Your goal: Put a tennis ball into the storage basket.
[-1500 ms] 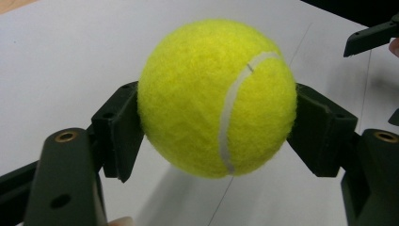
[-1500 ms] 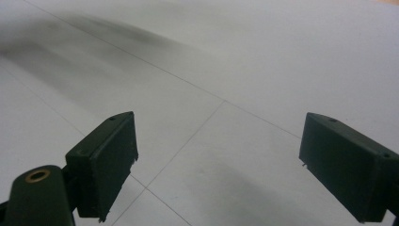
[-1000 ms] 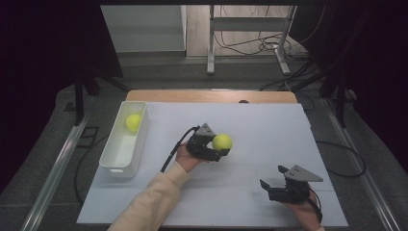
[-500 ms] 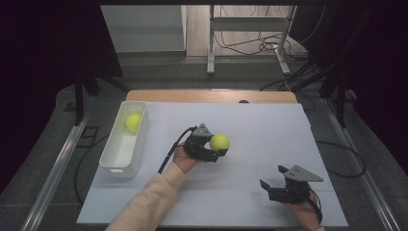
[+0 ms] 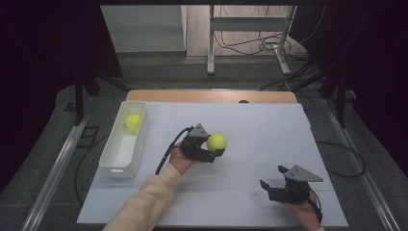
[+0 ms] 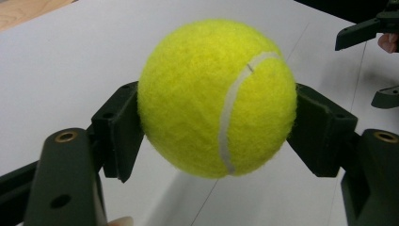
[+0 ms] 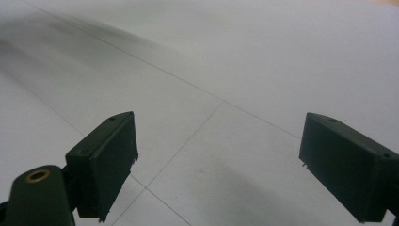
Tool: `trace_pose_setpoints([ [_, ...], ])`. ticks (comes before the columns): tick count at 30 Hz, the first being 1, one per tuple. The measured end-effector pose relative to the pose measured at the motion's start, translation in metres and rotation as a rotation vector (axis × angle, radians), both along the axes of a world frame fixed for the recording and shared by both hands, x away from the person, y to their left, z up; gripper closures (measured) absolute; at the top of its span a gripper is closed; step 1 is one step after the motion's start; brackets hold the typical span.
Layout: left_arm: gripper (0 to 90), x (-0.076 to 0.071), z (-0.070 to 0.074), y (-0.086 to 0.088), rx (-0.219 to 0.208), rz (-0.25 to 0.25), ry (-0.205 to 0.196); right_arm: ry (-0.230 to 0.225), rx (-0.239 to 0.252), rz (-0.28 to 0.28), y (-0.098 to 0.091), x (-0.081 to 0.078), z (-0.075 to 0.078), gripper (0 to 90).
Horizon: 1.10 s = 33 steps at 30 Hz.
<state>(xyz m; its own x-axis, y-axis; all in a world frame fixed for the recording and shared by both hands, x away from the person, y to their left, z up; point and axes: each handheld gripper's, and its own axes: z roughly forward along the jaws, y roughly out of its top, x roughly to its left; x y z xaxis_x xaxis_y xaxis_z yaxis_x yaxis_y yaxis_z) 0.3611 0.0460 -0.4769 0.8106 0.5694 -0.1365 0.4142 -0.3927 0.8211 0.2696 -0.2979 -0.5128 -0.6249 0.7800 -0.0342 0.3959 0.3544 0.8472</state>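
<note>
A yellow tennis ball (image 5: 217,142) (image 6: 217,96) is clamped between the two black jaws of my left gripper (image 5: 215,145) (image 6: 217,127), held just above the white table near its middle. Both pads press on the ball's sides. A second yellow ball (image 5: 133,121) lies in the far end of a white bin (image 5: 111,161) at the table's left. My right gripper (image 5: 272,179) (image 7: 219,162) rests near the front right of the table, its jaws wide apart with nothing between them. The left gripper view catches the right gripper's jaw tips (image 6: 358,34) at the upper right.
The white table top (image 5: 269,130) has a wooden strip (image 5: 211,96) along its far edge. Beyond it are a metal stand (image 5: 248,29) and loose cables on the floor. Metal rails run along both sides of the table.
My left gripper has drifted slightly with the ball still clamped in it. The right gripper has kept still.
</note>
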Motion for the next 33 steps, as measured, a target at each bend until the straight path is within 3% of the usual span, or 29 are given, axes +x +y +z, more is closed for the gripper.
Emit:
trace_pose_setpoints([
  [33,26.8,-0.009,0.009,0.022,-0.018,0.023,-0.008,0.0,-0.001,-0.001,0.001,0.0,0.0,12.3],
])
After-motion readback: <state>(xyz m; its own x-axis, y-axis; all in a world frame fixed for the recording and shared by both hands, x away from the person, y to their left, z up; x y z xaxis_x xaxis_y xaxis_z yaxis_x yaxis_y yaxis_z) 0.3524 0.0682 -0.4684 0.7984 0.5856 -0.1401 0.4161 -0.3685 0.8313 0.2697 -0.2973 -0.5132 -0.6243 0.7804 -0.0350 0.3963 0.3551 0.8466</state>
